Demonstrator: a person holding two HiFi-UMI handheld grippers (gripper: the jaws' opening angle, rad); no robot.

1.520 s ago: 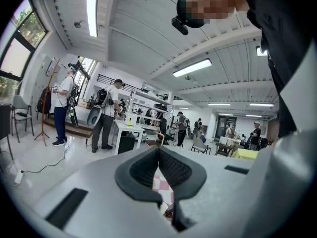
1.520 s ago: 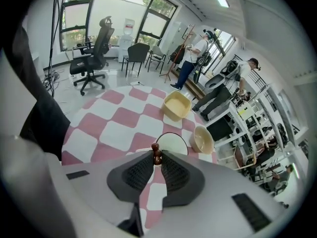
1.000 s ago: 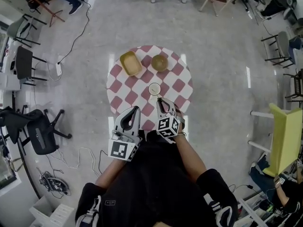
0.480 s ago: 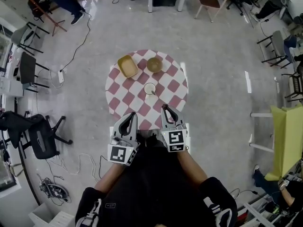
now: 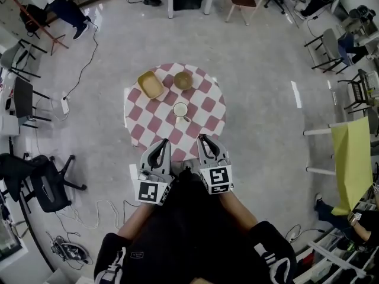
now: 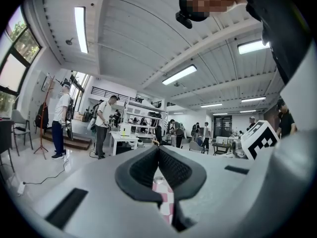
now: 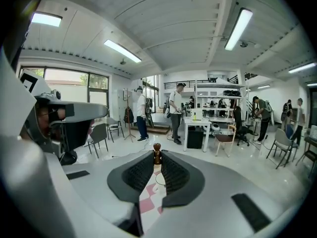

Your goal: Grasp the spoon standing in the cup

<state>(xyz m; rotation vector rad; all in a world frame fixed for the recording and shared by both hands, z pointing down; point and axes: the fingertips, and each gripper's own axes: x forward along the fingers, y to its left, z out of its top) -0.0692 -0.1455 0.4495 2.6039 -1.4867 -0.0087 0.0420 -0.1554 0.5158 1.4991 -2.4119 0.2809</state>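
1. The spoon stands upright in the white cup. The cup sits near the middle of the round checked worktop.
2. In the head view the cup lies ahead of both tongs and apart from them. It is nearer the right tongs than the left tongs, and neither touches the cup or the spoon.
3. In the right gripper view the spoon's dark brown knobbed top shows exactly in the slot between the jaw tips of the right tongs. It stands beyond the tips, not between the pads. Part of the cup's rim shows lower down in the same slot.
4. The right tongs' jaws are a narrow gap apart, about as wide as the spoon's knob looks from there. They hold nothing, and only checked cloth shows between the pads.
5. In the left gripper view the left tongs have their jaw tips pressed together. The pads bow outward below the tips, leaving a small window onto checked cloth. Nothing is clamped.
6. Both tongs sit side by side at the near edge of the worktop, tips pointing toward the cup. Their marker cubes are close to the person's body.
7. At the far side of the worktop are a yellow dish and a round bowl, side by side. Both are beyond the cup and well apart from both tongs.
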